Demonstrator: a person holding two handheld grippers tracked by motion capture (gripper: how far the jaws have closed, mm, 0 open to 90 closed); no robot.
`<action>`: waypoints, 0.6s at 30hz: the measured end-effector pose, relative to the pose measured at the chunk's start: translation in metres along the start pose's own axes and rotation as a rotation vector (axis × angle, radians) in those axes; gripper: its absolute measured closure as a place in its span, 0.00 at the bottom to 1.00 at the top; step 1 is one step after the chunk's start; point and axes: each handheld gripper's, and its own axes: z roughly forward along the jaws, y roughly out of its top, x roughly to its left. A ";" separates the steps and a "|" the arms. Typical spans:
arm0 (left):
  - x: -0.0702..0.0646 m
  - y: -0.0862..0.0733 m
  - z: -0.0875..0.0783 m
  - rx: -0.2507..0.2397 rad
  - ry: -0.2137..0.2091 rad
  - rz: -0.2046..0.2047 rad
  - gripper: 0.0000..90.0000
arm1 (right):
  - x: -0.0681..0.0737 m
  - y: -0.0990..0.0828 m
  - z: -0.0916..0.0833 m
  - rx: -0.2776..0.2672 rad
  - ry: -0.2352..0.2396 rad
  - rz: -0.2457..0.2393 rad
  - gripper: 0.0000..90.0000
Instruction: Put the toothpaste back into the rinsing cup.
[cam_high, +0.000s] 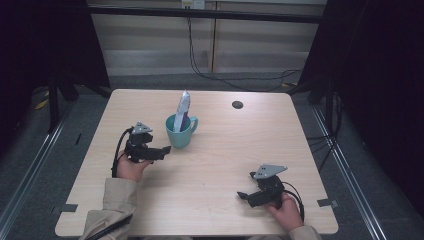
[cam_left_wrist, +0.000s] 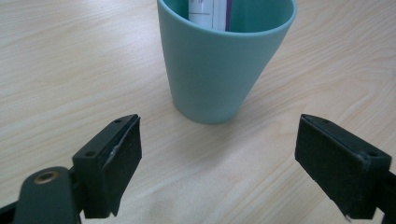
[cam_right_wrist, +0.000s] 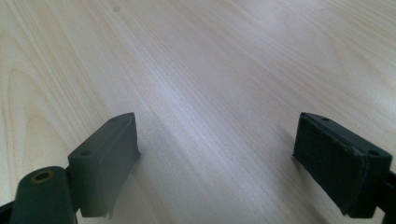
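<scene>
Closest to the person, the right gripper (cam_high: 248, 196) rests low on the table (cam_high: 215, 200) with its jaws spread wide and nothing between them. It is well apart from everything else.

A bit farther in, the left gripper (cam_high: 161, 151) points at the teal cup (cam_high: 179, 134). Its jaws are spread wide too – the cup stands just in front of them, not touched yet. The cup is near the middle of the table, upright, with its handle on the far side from the gripper. A white and purple tube (cam_high: 182, 111) sticks up out of it (leaning a little).

To grab the cup well, I think the left gripper should slide straight forward until the cup sits between the jaws, then squeeze slowly – too fast could tip the cup and the tube.

Farther back there is a small dark hole (cam_high: 237, 104) in the table.
</scene>
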 end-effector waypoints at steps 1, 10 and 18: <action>0.001 -0.001 -0.001 0.005 -0.001 0.009 0.16 | 0.000 0.000 0.000 0.000 0.000 0.001 0.14; 0.001 -0.012 -0.003 0.012 -0.010 0.008 0.16 | 0.000 0.000 0.000 0.000 0.000 0.000 0.14; 0.003 -0.023 -0.004 0.022 -0.005 0.003 0.16 | 0.000 0.000 0.000 0.000 0.000 0.000 0.14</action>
